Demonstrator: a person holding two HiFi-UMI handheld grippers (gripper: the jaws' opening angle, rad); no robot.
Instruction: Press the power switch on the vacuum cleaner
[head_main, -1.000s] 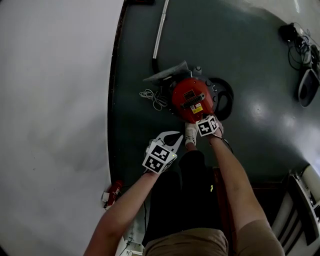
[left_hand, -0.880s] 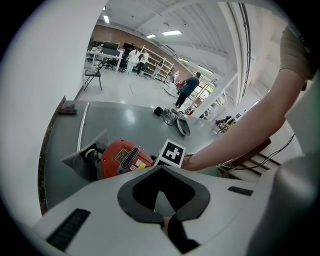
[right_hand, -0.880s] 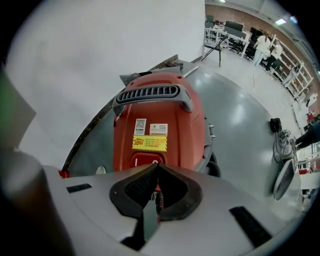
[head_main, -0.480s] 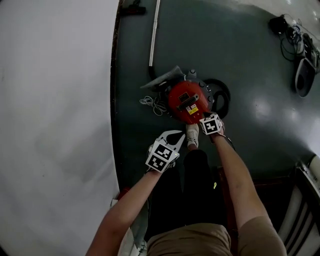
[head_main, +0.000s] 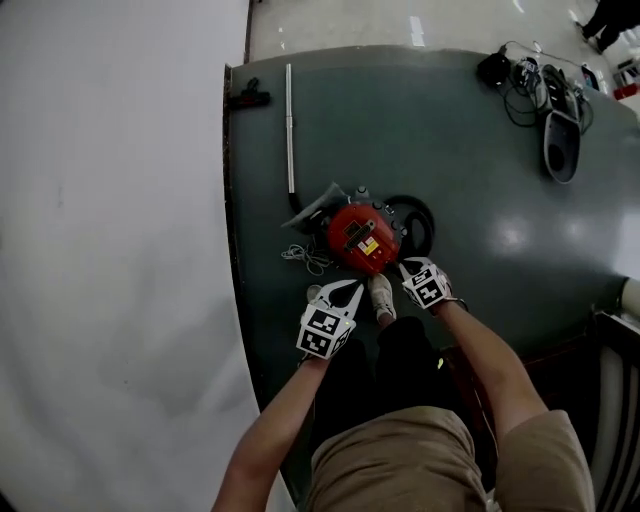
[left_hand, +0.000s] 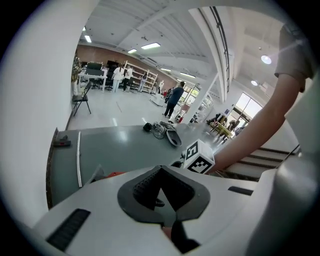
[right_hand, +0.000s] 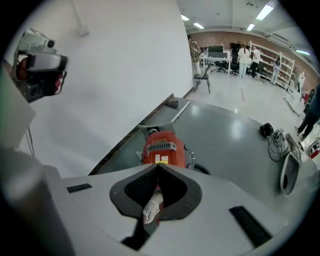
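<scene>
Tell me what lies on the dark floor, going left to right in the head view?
black floor brush → metal tube → red vacuum cleaner → pile of cables

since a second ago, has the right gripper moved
Yes. The right gripper has drawn back from the red vacuum cleaner toward the person; earlier it was at its edge.
</scene>
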